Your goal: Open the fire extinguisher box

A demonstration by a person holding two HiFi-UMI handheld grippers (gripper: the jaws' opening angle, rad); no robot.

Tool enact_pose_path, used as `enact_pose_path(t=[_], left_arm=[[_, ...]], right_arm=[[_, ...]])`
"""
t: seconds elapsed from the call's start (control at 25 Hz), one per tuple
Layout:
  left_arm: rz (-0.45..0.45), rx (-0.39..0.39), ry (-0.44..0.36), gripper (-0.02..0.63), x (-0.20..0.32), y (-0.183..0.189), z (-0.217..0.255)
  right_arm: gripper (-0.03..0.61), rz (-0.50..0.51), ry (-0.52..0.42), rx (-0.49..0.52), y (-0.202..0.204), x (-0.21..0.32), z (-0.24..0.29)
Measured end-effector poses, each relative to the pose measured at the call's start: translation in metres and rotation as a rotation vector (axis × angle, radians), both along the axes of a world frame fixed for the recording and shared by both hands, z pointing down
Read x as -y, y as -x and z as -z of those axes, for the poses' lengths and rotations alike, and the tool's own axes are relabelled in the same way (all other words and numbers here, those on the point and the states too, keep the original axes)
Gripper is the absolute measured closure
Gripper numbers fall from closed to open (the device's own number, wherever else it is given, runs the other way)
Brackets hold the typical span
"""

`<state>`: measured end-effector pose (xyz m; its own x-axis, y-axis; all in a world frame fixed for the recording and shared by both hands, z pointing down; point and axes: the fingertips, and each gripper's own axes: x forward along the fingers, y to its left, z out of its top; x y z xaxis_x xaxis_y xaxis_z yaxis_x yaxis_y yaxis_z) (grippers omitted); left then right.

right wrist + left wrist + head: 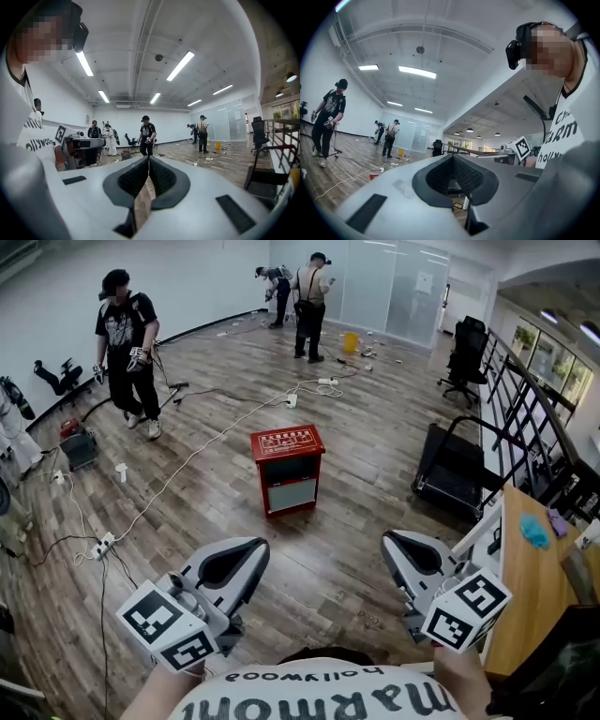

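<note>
- The red fire extinguisher box (287, 468) stands closed on the wood floor (366, 418) in mid-room, well ahead of both claws. A white cable (211, 442) trails past its left side.
- The left claw (255, 547) is held low in front of the person, jaws drawn together with nothing between them.
- The right claw (392, 541), alongside it, is likewise pressed tight and empty, near a wooden surface (530, 596).
- A person in black (127, 343) stands at far left; two others (302, 296) work by the glass wall.
</note>
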<state>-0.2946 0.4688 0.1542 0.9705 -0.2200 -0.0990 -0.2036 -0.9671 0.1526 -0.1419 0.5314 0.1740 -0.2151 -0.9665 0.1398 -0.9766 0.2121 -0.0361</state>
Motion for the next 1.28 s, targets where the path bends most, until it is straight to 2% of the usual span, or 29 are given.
enact_pose_path(t=[0.12,0.36,0.6,1.0,1.28], left_arm=[[-0.011,0.028,0.005,0.609,0.004,-0.001,-0.008],[0.012,0.068,-0.047,0.609,0.018,-0.002,-0.013],[0.026,0.096,-0.037,0.609,0.035,-0.016,-0.024],[0.067,0.114,-0.035,0.608,0.070,-0.059,-0.029],[0.141,0.111,0.035,0.609,0.106,-0.089,-0.043]], right_arm=[[0.568,-0.009,0.041,0.003,0.002,0.004,-0.011],[0.569,0.003,0.043,0.007,0.001,0.024,-0.012],[0.569,0.032,0.073,-0.004,-0.012,0.048,-0.020],[0.569,0.046,0.101,0.009,-0.067,0.092,-0.024],[0.569,0.089,0.119,0.017,-0.110,0.131,-0.029]])
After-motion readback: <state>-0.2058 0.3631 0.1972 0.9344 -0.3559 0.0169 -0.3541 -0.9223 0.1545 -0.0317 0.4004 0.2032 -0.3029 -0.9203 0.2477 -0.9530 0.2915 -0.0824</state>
